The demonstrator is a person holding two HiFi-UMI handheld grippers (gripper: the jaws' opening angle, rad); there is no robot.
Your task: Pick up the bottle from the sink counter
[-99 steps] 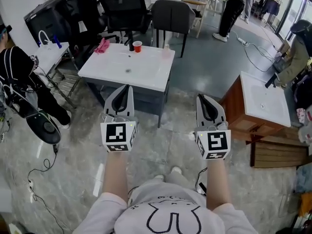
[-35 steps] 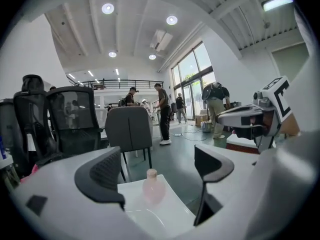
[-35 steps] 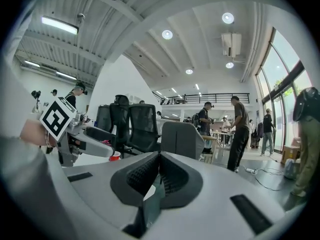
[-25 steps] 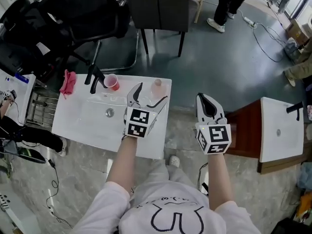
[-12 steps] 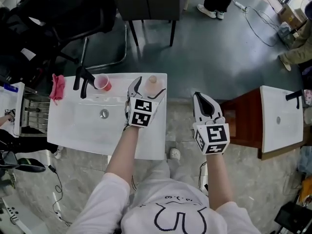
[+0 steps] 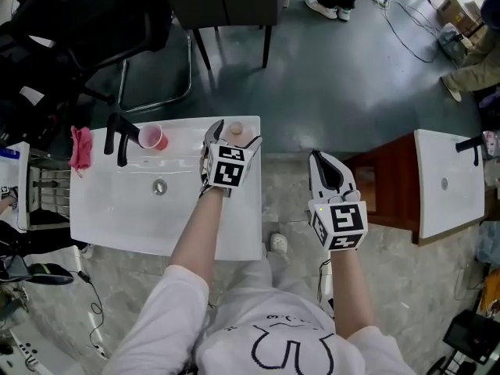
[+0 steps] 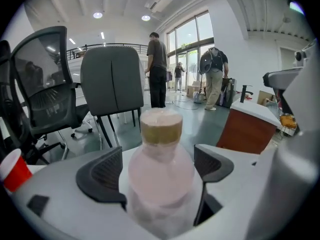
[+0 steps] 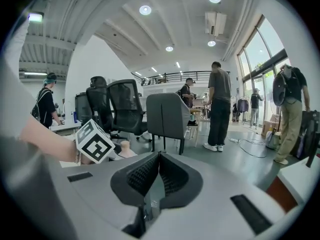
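**Left gripper** [image 6: 234,136] [image 7: 159,170]: jaws apart, one black ribbed pad on each side of the bottle. Whether either pad touches it cannot be told. Half a second ago the tips stood just short of the bottle. Now they reach past its sides, with the spread much the same. Four seconds ago this gripper was held low before the body, well off the counter.

**Pale pink translucent plastic bottle with tan cap** [image 6: 237,130] [image 7: 161,156]: upright between the left jaws, its cap standing above the pads. It sits at the counter's far edge, near the corner on the right gripper's side.

**White sink counter** [image 6: 117,221]: beneath the left gripper. The round drain [image 6: 159,186] lies to that gripper's left.

**Small red cup** [image 6: 152,137] [image 7: 12,170]: left of the left gripper, well apart from the bottle and just beside the black tap [image 6: 117,137].

**Pink cloth** [image 6: 80,148]: farther left, on the counter's left edge.

**Grey upholstered chair** [image 7: 112,84]: beyond the bottle, on the floor.

**Right gripper** [image 6: 328,160] [image 8: 158,170]: jaws together with nothing between them, held off the counter to the right, as before.
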